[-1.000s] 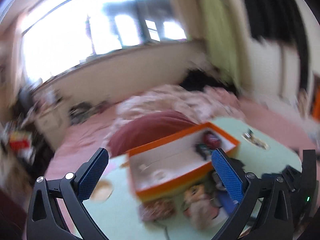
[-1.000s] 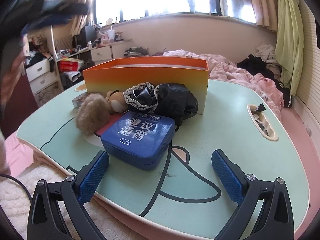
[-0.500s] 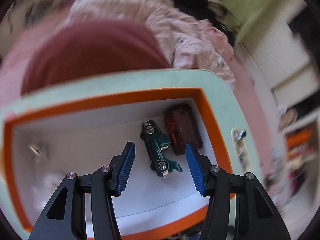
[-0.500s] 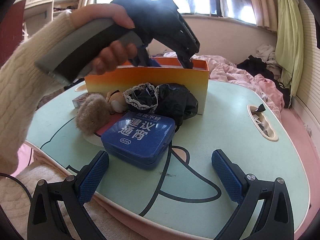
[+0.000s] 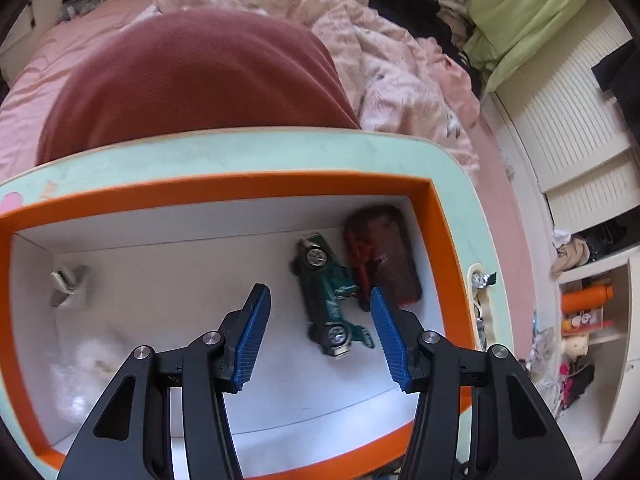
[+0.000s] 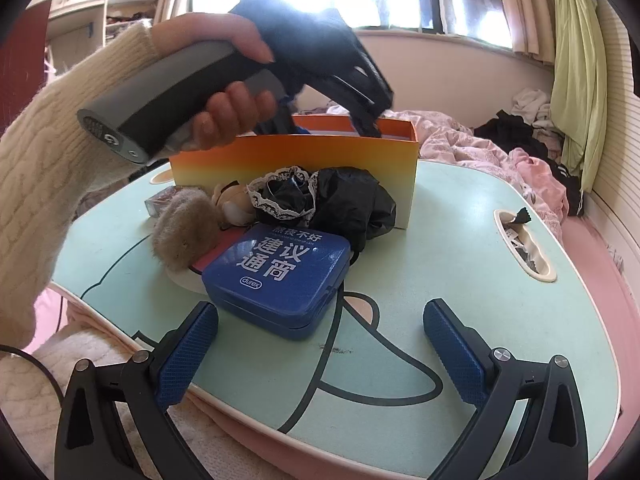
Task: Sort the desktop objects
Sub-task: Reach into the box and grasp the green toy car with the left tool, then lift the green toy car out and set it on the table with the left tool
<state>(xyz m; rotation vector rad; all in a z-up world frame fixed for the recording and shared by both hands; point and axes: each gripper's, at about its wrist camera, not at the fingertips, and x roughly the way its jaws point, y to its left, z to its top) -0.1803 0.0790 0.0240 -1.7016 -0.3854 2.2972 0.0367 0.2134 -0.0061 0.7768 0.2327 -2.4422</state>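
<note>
An orange box [image 5: 440, 216] with a white floor stands on the mint table [image 5: 280, 148]. In it lie a green toy car [image 5: 330, 304], a dark red case [image 5: 386, 252], a small silver clip [image 5: 66, 284] and a whitish fluffy thing [image 5: 96, 360]. My left gripper [image 5: 320, 336] is open and empty, lowered into the box, with the green car between its fingertips. In the right wrist view the left gripper reaches into the orange box [image 6: 296, 160]. My right gripper [image 6: 320, 340] is open and empty, low over the table's near edge, just short of a blue tin [image 6: 280, 276].
In front of the box lie a black lace cloth [image 6: 320, 200], a brown furry toy [image 6: 184, 232], a small plush [image 6: 232, 204] and a packet [image 6: 160, 200]. A slot in the table [image 6: 524, 244] holds wrappers. A bed with pink bedding [image 5: 360, 52] lies behind.
My left gripper swung from above the table down into the orange box and narrowed its opening, now over the green car. My right gripper has stayed still.
</note>
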